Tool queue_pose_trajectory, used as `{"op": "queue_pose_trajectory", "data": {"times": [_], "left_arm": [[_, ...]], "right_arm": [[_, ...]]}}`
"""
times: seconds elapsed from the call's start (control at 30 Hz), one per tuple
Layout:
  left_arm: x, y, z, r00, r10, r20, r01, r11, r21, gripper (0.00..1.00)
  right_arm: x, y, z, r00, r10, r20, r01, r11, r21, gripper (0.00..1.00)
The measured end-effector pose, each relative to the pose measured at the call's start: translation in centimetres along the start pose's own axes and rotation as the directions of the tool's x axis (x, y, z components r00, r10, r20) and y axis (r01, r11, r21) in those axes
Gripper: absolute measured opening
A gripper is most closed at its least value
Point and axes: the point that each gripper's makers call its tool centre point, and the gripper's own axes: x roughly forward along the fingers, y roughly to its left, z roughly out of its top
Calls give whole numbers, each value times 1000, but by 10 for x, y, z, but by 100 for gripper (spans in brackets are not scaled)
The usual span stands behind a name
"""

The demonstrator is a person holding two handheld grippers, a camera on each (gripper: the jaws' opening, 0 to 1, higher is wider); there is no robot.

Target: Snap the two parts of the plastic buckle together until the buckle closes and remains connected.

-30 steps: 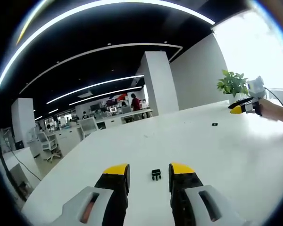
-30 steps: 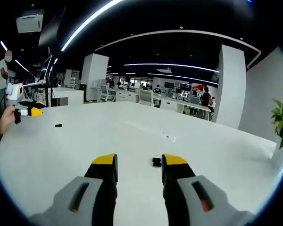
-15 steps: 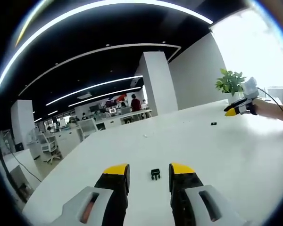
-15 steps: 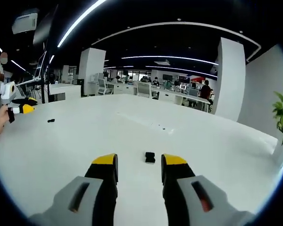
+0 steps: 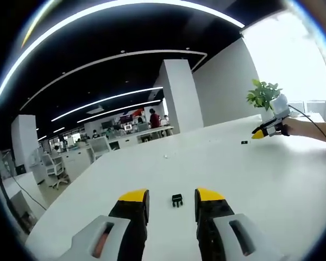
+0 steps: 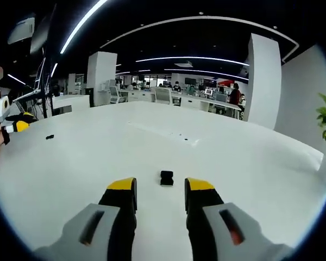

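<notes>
Left gripper view: left tool (image 5: pixel 171 198) low over the white worktop (image 5: pixel 250 179), yellow-tipped jaws apart, nothing between them. Just beyond the tips, lying on the worktop, a small black buckle part (image 5: pixel 177 200), pronged end toward the camera, touching neither jaw. Farther off, toward the worktop's far right edge, the second buckle part (image 5: pixel 244 142) shows as a small dark speck. Beside it the right tool (image 5: pixel 257 134) comes in from the right, held by a person's hand (image 5: pixel 293 128). Behind that, a green potted plant (image 5: pixel 262 94) near the worktop's far right corner.

Right gripper view: right tool (image 6: pixel 160 190) low over the worktop (image 6: pixel 87 163), jaws apart, holding nothing. A black buckle part (image 6: pixel 166 178) lies just past the tips, between their lines, apart from both. Well away, near the worktop's left edge, the other part (image 6: pixel 49 137) lies flat. The left tool (image 6: pixel 19 126) sits by that edge, its yellow tip toward the part; cannot tell the jaw gap from here.
</notes>
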Motion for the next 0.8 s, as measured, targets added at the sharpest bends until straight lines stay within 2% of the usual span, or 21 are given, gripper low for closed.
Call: {"op": "queue_pose_trajectory", "data": {"times": [0.8], "left_arm": [[-2,1,2,1000,-2,3,2,1000,-2,33]], "right_arm": [[24,-5,-14,999,8,-37,-7,999,45,28]]}}
